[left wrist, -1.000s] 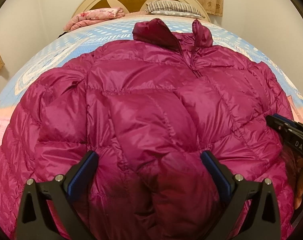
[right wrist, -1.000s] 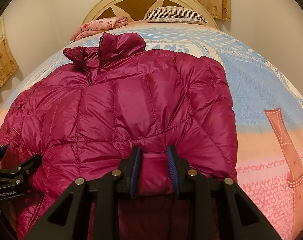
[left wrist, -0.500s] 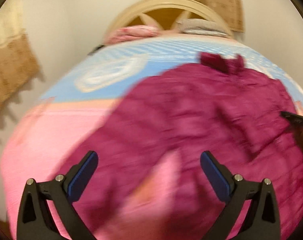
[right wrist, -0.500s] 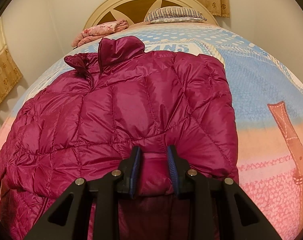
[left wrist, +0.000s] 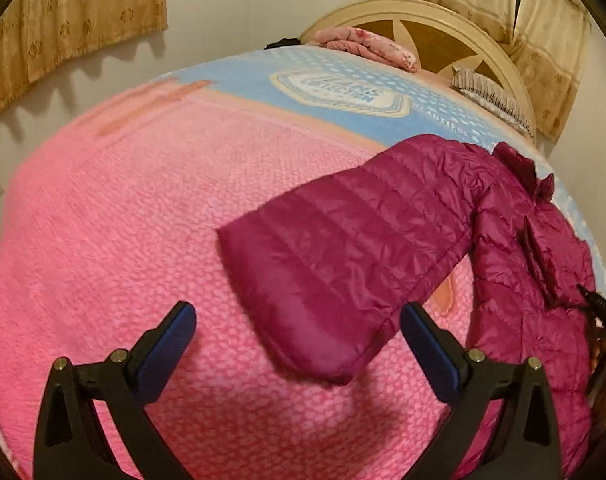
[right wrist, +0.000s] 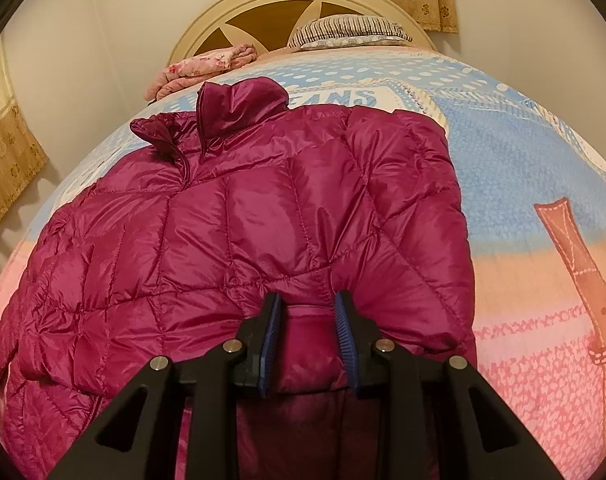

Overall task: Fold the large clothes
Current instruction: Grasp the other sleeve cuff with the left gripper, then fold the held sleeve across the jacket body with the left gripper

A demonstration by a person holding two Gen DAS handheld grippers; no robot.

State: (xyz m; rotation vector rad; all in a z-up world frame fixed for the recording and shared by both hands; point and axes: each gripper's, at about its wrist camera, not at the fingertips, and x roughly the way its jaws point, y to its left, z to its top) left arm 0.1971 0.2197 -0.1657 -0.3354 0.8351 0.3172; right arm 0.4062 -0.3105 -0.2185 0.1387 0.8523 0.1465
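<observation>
- Bedroom scene: pink-and-blue blanket [left wrist: 115,220] covers the bed, curtains on the walls, arched headboard [right wrist: 303,4] at the far end.
- Left tongs [left wrist: 297,332] gape wide over bare blanket, gripping nothing; the sleeve [left wrist: 343,256] of the magenta puffer jacket [right wrist: 239,240] lies stretched out just ahead, its cuff between the open jaws' line.
- Best play, I'd say: drop onto that cuff, pinch it squarely, then carry the sleeve across the body.
- Right tongs [right wrist: 308,340] are clamped on a fold at the jacket's near hem; the other sleeve looks already tucked in.
- Keep that anchor steady, or this slippery shell may slide.
</observation>
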